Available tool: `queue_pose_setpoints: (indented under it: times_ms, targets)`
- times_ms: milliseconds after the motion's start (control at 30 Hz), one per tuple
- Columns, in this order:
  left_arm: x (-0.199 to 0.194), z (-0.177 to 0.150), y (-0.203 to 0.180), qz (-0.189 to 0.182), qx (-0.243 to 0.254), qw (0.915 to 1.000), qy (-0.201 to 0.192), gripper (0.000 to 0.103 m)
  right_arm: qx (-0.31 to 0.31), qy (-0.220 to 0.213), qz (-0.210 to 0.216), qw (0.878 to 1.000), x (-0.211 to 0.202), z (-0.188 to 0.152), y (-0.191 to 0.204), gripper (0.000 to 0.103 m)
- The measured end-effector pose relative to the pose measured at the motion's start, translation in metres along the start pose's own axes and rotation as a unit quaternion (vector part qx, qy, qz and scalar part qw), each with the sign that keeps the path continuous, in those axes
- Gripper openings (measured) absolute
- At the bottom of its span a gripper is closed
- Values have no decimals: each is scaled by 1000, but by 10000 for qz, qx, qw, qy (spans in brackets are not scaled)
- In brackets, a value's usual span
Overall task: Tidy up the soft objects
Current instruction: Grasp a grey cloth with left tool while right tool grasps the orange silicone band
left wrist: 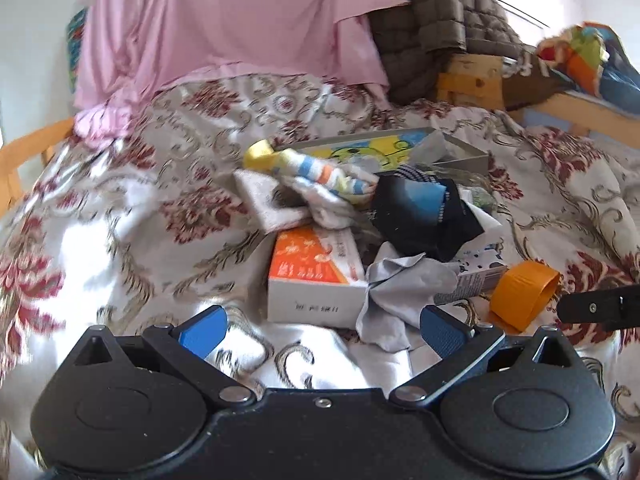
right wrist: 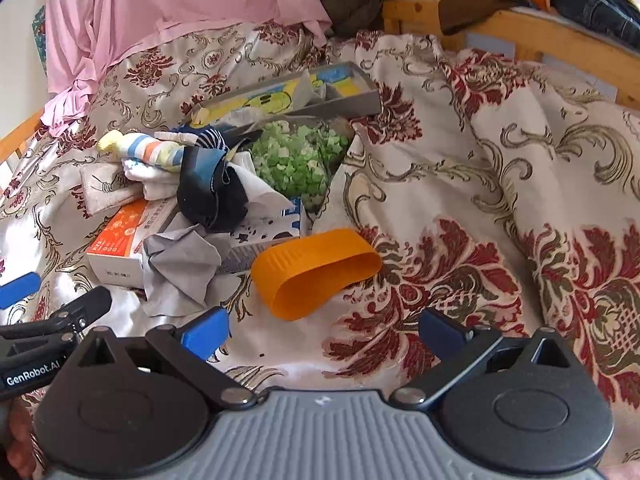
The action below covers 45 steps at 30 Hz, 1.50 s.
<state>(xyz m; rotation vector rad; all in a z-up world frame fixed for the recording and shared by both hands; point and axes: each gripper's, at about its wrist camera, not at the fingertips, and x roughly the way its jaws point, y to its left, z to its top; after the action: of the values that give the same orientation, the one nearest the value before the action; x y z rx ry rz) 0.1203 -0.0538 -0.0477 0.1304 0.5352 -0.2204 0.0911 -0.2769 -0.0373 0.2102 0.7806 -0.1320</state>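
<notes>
**Barely started sorting**

Both the left gripper (left wrist: 322, 326) and right gripper (right wrist: 324, 330) hang wide apart, holding nothing. The socks (left wrist: 320, 178) and grey cloth (left wrist: 396, 284) sit jumbled with boxes mid-bedspread (right wrist: 460, 184). Nothing looks sorted yet.

Orange cup (right wrist: 316, 270) on floral bedspread (right wrist: 480, 208)

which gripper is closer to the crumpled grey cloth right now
Left. The left gripper hangs open just short of the grey cloth, one pad nearly touching it. The right gripper is open, off to the cloth's right, below the orange container.
</notes>
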Motion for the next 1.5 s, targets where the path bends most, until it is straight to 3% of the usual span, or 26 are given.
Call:
queue_pose_setpoints:
  times_ms: [233, 433, 533, 733, 867, 1033, 1167, 1233, 1500]
  targets:
    - [12, 10, -9, -397, 628, 9972, -67, 102, 528, 278, 228, 9980, 13, 8, -17, 103]
    - [30, 20, -19, -778, 1425, 9867, -20, 102, 523, 290, 464, 9971, 24, 22, -23, 103]
    - [44, 25, -27, -1099, 1880, 9760, 75, 102, 448, 380, 663, 9961, 34, 31, -25, 103]
    - [70, 31, -51, -1368, 2897, 9469, 292, 102, 89, 564, 857, 9947, 65, 49, -32, 103]
    - [84, 34, -57, -1486, 3246, 9328, 501, 102, -167, 824, 1161, 9897, 83, 54, -30, 103]
    - [99, 37, -56, -1637, 3403, 9215, 912, 102, -657, 948, 1056, 9877, 93, 50, -18, 103]
    - [106, 38, -55, -1709, 3333, 9205, 1114, 86, -714, 936, 1029, 9877, 94, 48, -16, 103]
    - [107, 39, -55, -1748, 3228, 9237, 1096, 84, -652, 928, 1042, 9881, 94, 48, -17, 100]
    - [108, 36, -64, -1751, 3112, 9243, 1347, 51, -624, 900, 1079, 9881, 91, 48, -18, 92]
